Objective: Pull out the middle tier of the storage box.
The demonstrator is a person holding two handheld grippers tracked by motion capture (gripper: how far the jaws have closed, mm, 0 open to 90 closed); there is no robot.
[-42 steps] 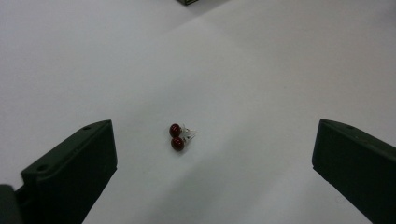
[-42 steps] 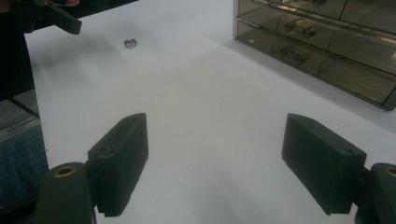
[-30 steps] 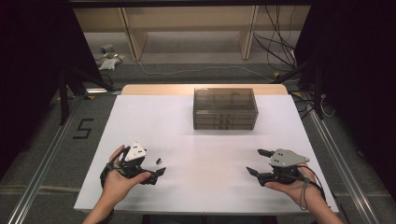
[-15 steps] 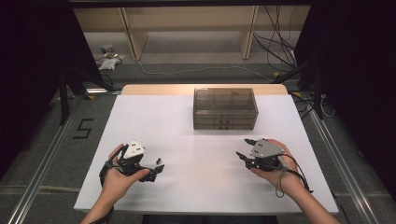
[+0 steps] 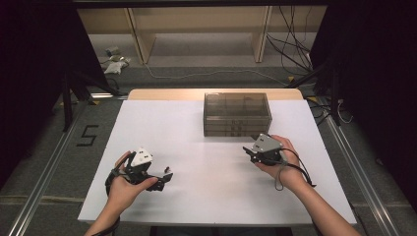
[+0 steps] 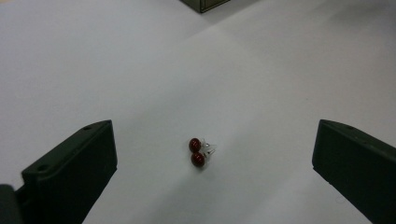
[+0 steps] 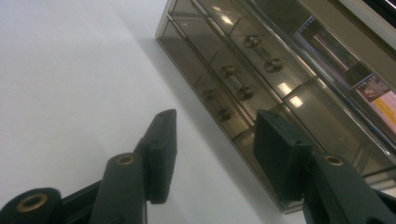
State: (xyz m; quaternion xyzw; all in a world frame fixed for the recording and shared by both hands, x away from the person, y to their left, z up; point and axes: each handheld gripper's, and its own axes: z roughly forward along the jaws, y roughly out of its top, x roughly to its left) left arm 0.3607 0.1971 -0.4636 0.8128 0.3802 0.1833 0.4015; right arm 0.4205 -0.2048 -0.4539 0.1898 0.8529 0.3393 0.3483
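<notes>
The left claw (image 5: 164,177) sits at about 7 o'clock on the white table (image 5: 196,206), its jaws spread wide with nothing pinched, and a tiny pair of round dark red earrings (image 6: 198,152) lies loose on the table between them. The right claw (image 5: 249,153) is near 4 o'clock, just below the smoky see-through plastic box of little drawers (image 5: 237,114) at 12 o'clock; its jaws have just been closing partway, and nothing is between them. I think the job has only begun, because the earrings are not picked up yet and every drawer looks shut.
</notes>
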